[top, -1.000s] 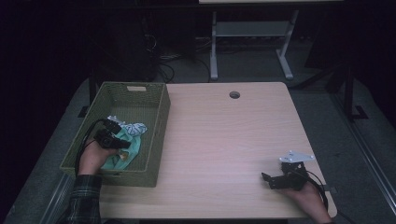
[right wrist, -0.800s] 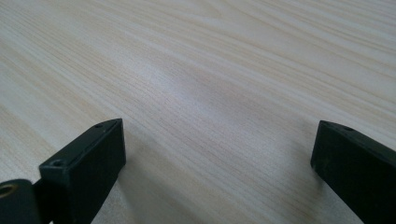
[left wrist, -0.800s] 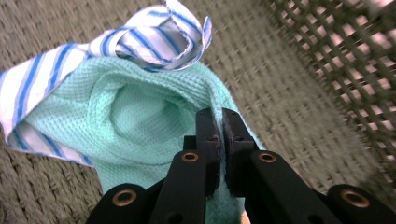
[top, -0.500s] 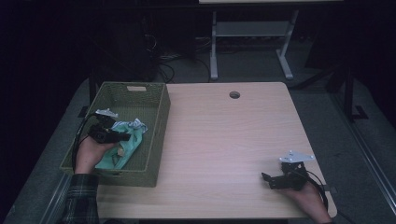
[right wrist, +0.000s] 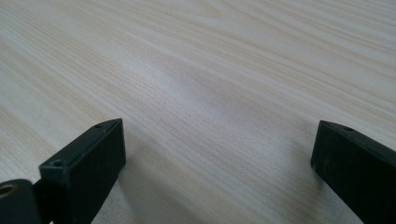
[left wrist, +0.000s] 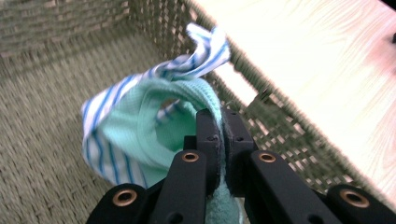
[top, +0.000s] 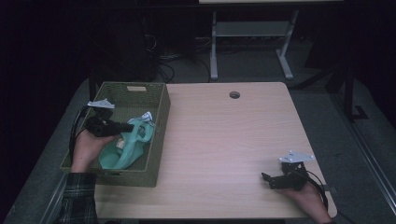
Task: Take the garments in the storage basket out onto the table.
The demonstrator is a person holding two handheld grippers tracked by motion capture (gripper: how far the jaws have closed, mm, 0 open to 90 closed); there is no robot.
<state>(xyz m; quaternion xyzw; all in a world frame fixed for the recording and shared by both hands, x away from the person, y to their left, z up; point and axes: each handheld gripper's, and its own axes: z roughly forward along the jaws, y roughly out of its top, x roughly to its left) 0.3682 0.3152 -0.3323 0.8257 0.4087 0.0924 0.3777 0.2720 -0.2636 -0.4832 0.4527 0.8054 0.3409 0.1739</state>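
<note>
Your left gripper (left wrist: 218,140) is clamped on the green cloth (left wrist: 140,135), holding it above the floor of the basket (top: 159,140). Your right gripper (right wrist: 219,154) rests on the tabletop (top: 224,140), jaws wide apart around nothing.

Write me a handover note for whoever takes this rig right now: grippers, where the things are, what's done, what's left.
Left gripper: shut on the mint cloth, holding it over the basket; a blue-striped cloth is tangled with it and hangs along.
Right gripper: open, nothing between the jaws, resting on the table near its front right corner.
Things: most of the mint cloth is inside the basket at the table's left edge.
Done: cloth gripped and partly raised.
Left: probably lift it clear of the basket and lay it on the table; watch whether the striped cloth comes out with it.
</note>
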